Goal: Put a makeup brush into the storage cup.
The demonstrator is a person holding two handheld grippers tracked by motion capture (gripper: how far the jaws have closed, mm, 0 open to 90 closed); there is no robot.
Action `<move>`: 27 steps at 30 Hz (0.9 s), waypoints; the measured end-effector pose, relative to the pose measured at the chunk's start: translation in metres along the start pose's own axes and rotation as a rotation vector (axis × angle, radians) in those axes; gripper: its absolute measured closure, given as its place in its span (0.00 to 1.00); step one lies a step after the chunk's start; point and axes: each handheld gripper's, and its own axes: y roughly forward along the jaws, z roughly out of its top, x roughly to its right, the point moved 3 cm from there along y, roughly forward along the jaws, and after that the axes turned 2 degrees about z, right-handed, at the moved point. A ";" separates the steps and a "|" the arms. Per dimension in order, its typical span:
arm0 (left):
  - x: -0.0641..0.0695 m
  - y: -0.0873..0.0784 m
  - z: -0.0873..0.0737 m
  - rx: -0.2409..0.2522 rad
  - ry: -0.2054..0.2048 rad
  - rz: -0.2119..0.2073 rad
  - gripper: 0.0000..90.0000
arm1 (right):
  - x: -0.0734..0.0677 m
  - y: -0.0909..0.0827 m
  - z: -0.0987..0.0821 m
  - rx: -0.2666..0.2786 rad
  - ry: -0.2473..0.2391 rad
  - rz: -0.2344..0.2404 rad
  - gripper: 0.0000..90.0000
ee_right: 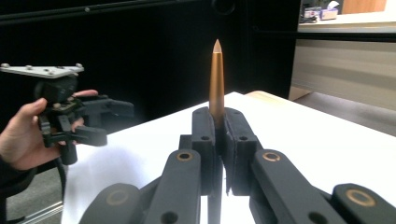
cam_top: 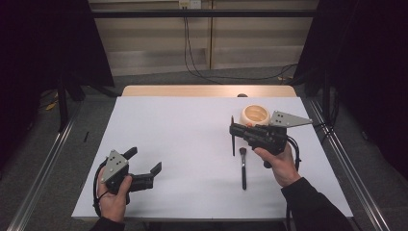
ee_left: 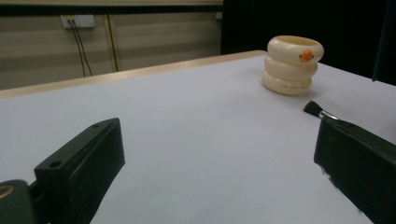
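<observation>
Care matters now: right tongs [cam_top: 233, 129] pinching the brush [ee_right: 216, 79] should keep it upright over the holder [cam_top: 255, 114], while left tongs [cam_top: 144, 163] stay spread.

Recording lab, black curtains [cam_top: 43, 43], metal frame rails [cam_top: 41, 163] — white-topped table [cam_top: 183, 144]

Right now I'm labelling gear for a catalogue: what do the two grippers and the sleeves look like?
Both the left gripper and the right gripper are black with two blocky jaws, brass-coloured pivot rings, a grey three-cornered plate with small holes on top, and a black cable trailing off. The sleeves are dark.
</observation>
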 end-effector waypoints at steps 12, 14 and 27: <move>-0.003 -0.002 -0.007 -0.009 -0.017 -0.027 0.01 | 0.015 -0.008 0.005 0.015 0.001 -0.049 0.93; -0.003 -0.001 -0.007 -0.011 -0.012 -0.033 0.02 | 0.016 -0.009 0.007 0.016 0.001 -0.054 0.93; -0.003 -0.001 -0.006 -0.012 -0.004 -0.049 0.02 | 0.037 -0.013 0.033 0.026 -0.020 -0.119 0.93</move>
